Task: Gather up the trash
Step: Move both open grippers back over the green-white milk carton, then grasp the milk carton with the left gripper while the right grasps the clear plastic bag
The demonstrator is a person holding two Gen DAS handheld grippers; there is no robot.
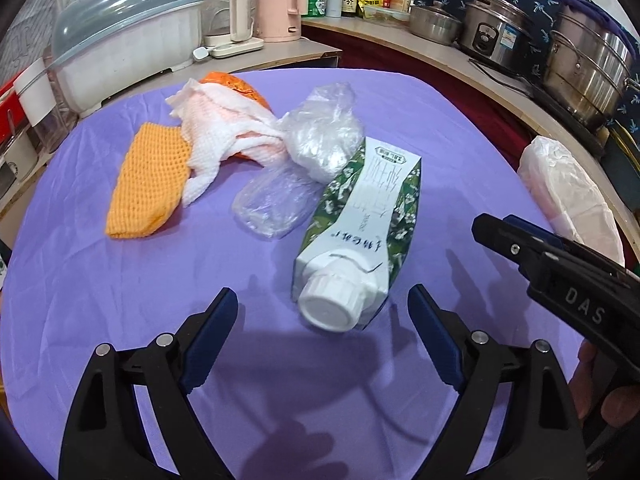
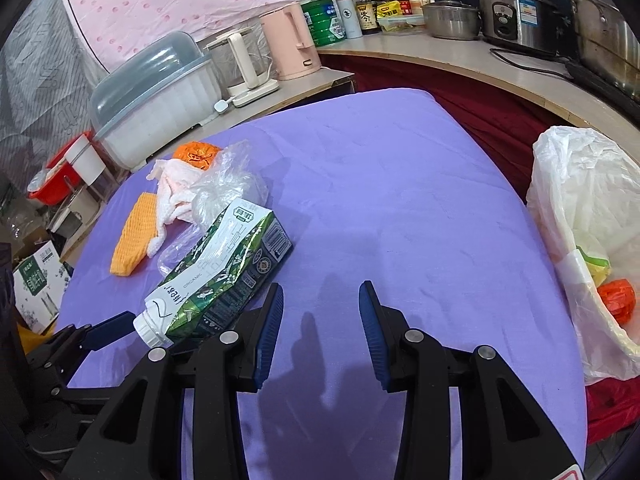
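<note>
A green and white milk carton (image 1: 360,216) (image 2: 224,264) lies on its side on the purple tablecloth (image 2: 400,184), its white screw cap toward me. My left gripper (image 1: 323,294) is open wide, with the cap just ahead between its fingertips and untouched. In the right wrist view one left finger (image 2: 108,330) shows beside the cap. My right gripper (image 2: 321,291) is open over bare cloth to the right of the carton. Behind the carton lie crumpled clear plastic bags (image 1: 320,132), a white paper towel (image 1: 224,136), an orange foam net (image 1: 148,184) and an orange wrapper (image 1: 236,82).
A white plastic trash bag (image 2: 580,208) hangs open at the table's right edge with orange and yellow scraps inside. Behind the table a counter holds a lidded dish box (image 1: 128,40), kettles, bottles and steel pots (image 1: 588,64). A person's hand shows at the lower right of the left wrist view.
</note>
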